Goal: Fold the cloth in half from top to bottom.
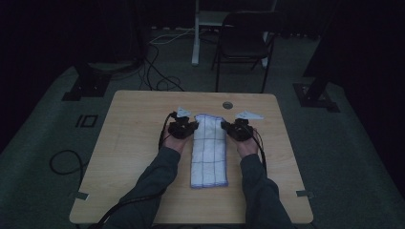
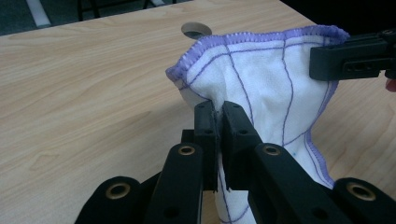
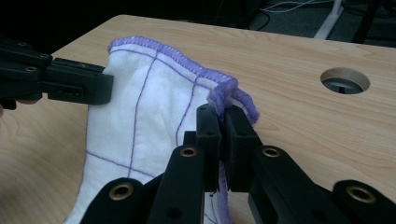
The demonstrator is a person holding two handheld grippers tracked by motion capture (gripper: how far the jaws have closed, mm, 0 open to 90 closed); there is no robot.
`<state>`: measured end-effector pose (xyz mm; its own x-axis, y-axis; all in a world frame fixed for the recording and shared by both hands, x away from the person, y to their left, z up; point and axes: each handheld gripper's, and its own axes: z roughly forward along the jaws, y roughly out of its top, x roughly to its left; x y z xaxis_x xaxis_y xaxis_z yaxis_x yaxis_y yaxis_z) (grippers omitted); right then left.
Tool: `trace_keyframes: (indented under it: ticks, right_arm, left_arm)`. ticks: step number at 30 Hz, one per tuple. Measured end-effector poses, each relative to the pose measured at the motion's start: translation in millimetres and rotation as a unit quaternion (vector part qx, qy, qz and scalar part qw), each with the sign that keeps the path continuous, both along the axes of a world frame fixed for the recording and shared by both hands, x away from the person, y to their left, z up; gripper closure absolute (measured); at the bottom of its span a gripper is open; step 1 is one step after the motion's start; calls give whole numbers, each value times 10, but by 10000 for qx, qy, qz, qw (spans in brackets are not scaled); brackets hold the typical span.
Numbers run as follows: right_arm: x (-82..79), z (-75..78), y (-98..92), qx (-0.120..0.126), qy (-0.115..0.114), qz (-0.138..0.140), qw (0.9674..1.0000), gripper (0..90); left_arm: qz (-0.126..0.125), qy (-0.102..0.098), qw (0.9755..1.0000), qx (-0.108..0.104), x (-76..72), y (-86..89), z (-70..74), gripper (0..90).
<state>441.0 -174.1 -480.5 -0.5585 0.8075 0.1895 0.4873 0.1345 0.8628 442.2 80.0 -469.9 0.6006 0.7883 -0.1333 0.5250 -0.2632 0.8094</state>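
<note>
Here, the left claw [image 1: 193, 126] and right claw [image 1: 226, 126] each pinch a far corner of the cloth [image 1: 208, 152], lifting that edge off the counter [image 1: 133, 143], seemingly to fold it.

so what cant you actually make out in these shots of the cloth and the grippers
- Cloth near end: cut off by the bottom edge in both gripper views.
- Cloth corner in the left gripper: covered by its jaws, left gripper view.
- Cable hole: inside too dark, right gripper view.
- Right gripper jaws: too small and dim, high view.
</note>
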Motion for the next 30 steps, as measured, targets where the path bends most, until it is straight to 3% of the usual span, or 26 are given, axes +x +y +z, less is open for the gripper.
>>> trace_keyframes:
  ticks: [14,30]
  right_arm:
    - [-258,78,32,-57,-252,254,9993,871]
    - [-539,81,-2,-57,-343,401,9986,871]
  left_arm:
    - [-76,-154,9997,-170,-262,101,4,860]
    - [-192,-220,9992,-280,-545,160,-33,860]
